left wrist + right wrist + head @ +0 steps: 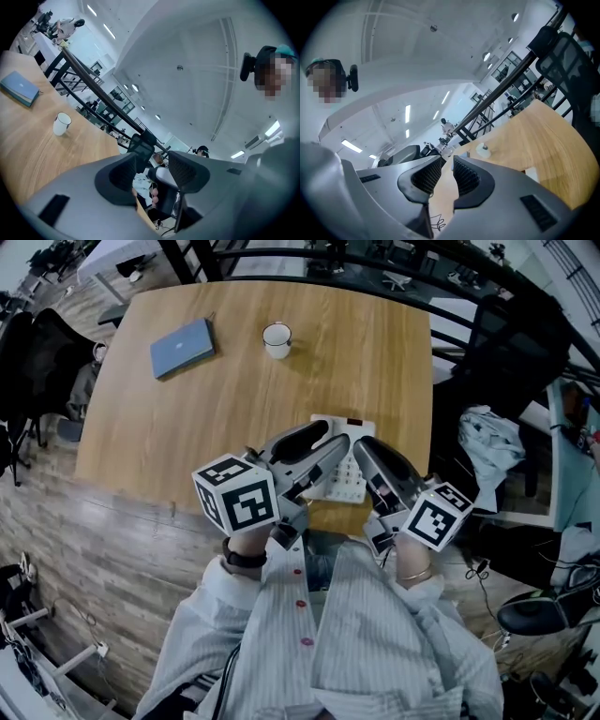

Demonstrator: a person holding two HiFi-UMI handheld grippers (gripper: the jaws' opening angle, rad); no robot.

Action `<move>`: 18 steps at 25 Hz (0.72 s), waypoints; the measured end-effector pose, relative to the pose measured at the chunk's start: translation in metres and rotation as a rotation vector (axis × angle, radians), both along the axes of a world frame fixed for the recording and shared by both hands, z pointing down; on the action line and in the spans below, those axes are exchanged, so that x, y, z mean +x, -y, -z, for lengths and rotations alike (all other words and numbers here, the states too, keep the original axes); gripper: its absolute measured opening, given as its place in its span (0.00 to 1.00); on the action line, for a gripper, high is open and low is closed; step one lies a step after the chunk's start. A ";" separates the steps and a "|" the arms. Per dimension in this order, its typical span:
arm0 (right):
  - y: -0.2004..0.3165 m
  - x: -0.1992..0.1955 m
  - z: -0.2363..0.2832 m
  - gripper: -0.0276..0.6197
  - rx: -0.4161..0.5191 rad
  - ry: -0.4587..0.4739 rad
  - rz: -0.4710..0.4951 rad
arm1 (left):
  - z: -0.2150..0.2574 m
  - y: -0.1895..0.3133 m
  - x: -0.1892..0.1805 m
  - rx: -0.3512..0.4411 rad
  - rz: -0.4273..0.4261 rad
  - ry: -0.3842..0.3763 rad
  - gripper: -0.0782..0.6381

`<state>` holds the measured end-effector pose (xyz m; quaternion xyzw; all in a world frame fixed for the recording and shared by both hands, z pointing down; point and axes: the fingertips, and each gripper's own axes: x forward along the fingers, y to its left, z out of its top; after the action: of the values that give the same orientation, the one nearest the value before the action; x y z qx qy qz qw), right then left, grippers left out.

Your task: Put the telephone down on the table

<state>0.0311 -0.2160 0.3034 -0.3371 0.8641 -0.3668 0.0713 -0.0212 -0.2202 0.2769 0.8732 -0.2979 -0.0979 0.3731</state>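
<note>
A white telephone (345, 480) with a keypad lies on the wooden table (187, 418) near its front edge, partly hidden beneath both grippers. In the head view my left gripper (322, 443) and right gripper (367, 448) hover side by side over it, held close to my chest and pointing away from me. The left gripper view shows the left gripper (152, 171) with its jaws apart and nothing between them. The right gripper (447, 176) has only a narrow gap between its pads, also with nothing in it. Neither gripper view shows the telephone.
A white cup (277, 338) and a blue notebook (183, 346) sit on the far half of the table. A chair draped with clothes (487, 442) stands to the right, a dark chair (37, 362) to the left. Black railings run behind the table.
</note>
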 end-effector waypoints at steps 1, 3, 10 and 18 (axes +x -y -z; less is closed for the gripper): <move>-0.002 -0.001 0.007 0.19 0.011 0.011 0.003 | 0.006 -0.003 0.000 0.009 -0.002 -0.001 0.41; -0.005 -0.005 0.021 0.18 0.037 0.027 0.012 | 0.016 -0.008 0.001 0.030 -0.007 -0.004 0.39; -0.012 -0.016 0.061 0.14 0.178 -0.047 0.041 | 0.047 -0.017 0.003 0.093 -0.027 -0.038 0.28; -0.018 -0.026 0.072 0.12 0.292 -0.215 0.070 | 0.051 -0.017 0.001 0.109 -0.014 -0.002 0.13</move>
<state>0.0053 -0.1984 0.2318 -0.3302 0.9220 -0.2015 0.0142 -0.0206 -0.2028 0.2254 0.8942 -0.2855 -0.1124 0.3260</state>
